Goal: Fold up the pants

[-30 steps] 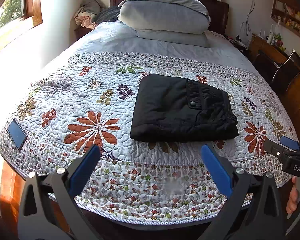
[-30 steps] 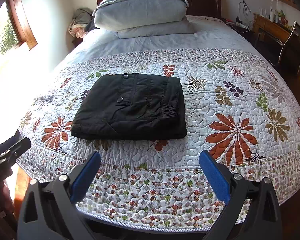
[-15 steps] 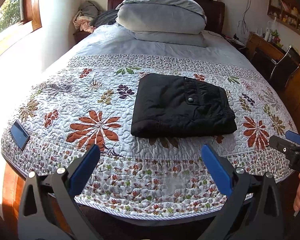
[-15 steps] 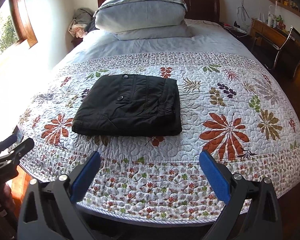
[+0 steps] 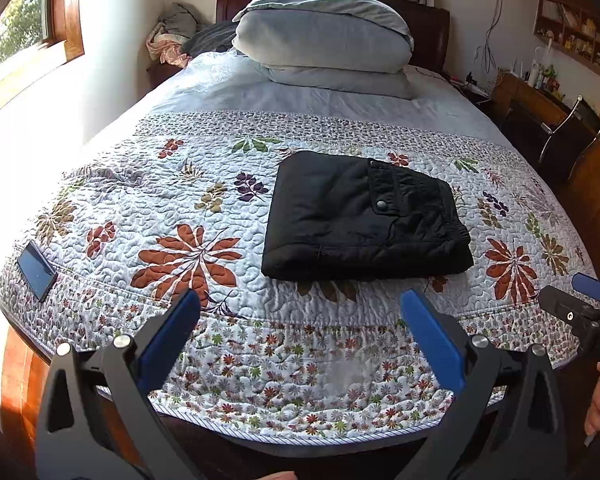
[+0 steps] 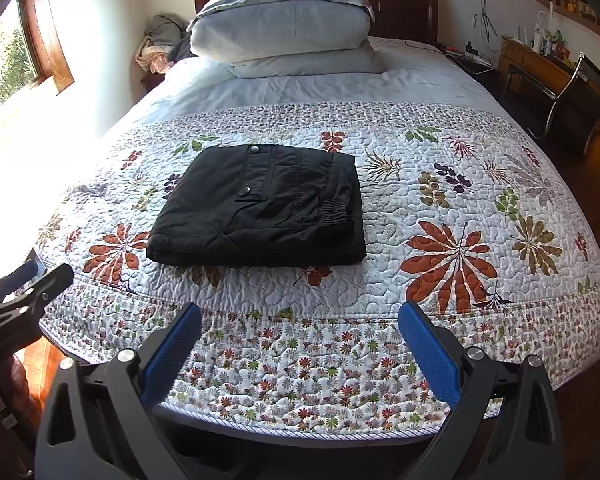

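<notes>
Black pants (image 5: 364, 220) (image 6: 260, 208) lie folded into a neat rectangle on the flowered quilt (image 5: 180, 208) (image 6: 440, 208), with a snap pocket and the elastic waistband on top. My left gripper (image 5: 300, 304) hangs open over the foot edge of the bed, well short of the pants, nothing between its blue pads. In the right wrist view my right gripper (image 6: 300, 316) is also open and empty, held back from the bed's foot. Each gripper shows at the edge of the other's view, the right gripper (image 5: 588, 304) and the left gripper (image 6: 24, 284).
A dark phone (image 5: 36, 268) lies at the quilt's near left corner. Stacked pillows (image 5: 324, 44) and a clothes heap (image 5: 172, 36) sit at the headboard. A desk and chair (image 5: 568, 136) stand to the right, a window (image 5: 16, 32) to the left.
Both grippers have drawn back and risen slightly from the bed, so the pants look farther away. The pants have not moved.
</notes>
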Motion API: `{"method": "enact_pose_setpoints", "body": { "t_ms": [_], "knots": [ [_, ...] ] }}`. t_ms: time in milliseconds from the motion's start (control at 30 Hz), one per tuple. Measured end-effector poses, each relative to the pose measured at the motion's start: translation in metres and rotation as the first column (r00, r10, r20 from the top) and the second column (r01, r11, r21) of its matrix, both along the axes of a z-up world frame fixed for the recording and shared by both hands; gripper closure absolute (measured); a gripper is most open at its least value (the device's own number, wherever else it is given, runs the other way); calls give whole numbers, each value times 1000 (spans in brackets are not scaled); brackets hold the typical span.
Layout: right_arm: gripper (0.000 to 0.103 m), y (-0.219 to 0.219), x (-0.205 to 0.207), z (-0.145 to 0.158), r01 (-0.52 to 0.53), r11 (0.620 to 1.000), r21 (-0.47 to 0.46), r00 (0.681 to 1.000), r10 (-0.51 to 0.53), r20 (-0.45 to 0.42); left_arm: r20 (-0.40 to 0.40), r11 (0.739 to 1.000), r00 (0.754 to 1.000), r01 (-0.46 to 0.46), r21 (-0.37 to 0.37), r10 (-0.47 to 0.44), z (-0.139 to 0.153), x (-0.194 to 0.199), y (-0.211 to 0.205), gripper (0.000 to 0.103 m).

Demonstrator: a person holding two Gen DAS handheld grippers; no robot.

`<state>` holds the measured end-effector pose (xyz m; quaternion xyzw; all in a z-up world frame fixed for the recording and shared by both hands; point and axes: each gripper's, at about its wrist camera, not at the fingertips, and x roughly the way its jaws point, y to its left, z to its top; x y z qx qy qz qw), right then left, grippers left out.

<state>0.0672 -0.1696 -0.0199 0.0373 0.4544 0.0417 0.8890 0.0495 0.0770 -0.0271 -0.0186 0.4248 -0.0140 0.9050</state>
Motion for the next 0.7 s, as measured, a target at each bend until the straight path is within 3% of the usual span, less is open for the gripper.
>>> {"method": "enact_pose_setpoints", "body": {
  "t_ms": [700],
  "knots": [
    [4, 2, 0, 0, -5, 1000, 2, 1000, 5, 2, -36, 1000, 999, 11, 6, -10, -5, 7, -4, 3]
  ]
}}
